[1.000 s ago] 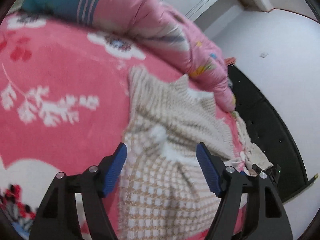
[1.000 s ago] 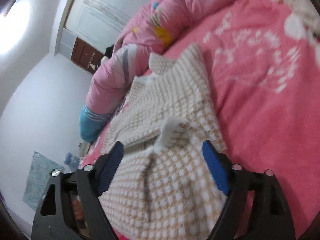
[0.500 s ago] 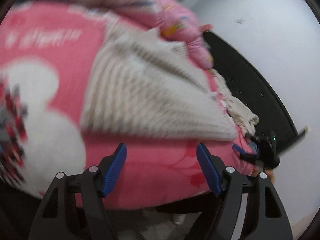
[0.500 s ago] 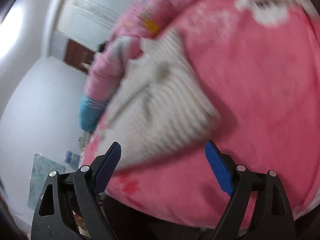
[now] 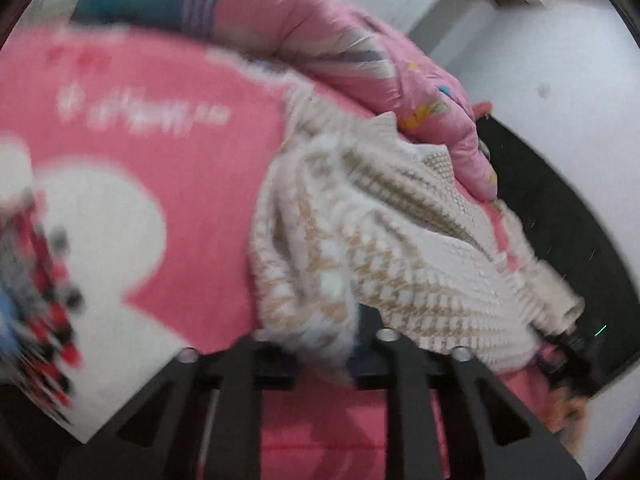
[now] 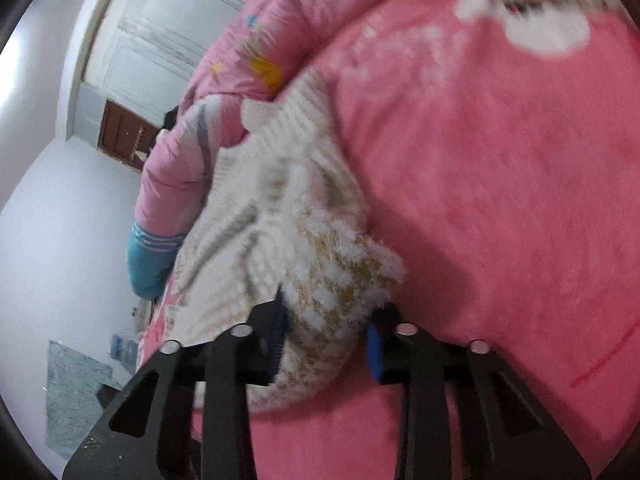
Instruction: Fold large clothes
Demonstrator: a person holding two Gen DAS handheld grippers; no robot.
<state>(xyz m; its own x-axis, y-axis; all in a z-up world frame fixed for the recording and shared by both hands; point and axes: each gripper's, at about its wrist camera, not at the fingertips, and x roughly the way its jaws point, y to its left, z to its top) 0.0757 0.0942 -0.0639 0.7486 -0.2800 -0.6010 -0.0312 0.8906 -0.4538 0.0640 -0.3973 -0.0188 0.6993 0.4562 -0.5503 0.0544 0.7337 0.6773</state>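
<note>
The garment is a fuzzy knit sweater (image 5: 384,240), white with a tan houndstooth check. It lies on a bed covered by a pink blanket (image 5: 168,168) with white printed shapes. Its far edge rests against a rolled pink quilt (image 5: 340,40) that has a teal end.

Left hand-held gripper (image 5: 332,344): the jaws are closing, with a bunched fold of the sweater's near edge between them. The fabric fills the narrow gap and hides the pads, and it appears pinched. From this point the sweater fans out toward the upper right. Its ribbed cuff (image 5: 560,300) hangs at the bed's right edge, in front of a dark panel (image 5: 560,220).

Right hand-held gripper (image 6: 326,336): the jaws are closing on a thick wad of the same sweater (image 6: 280,208). The blue pads (image 6: 374,350) press against both sides of the wad. The cloth bulges above and below the fingers.

In the right wrist view, the sweater runs from the gripper up to the quilt (image 6: 240,80), with pink blanket (image 6: 500,180) to its right. A white door (image 6: 168,40) and a brown cabinet (image 6: 120,132) stand in the background at the left. A pale mat (image 6: 76,392) lies on the floor below.

Both views are motion-blurred.
</note>
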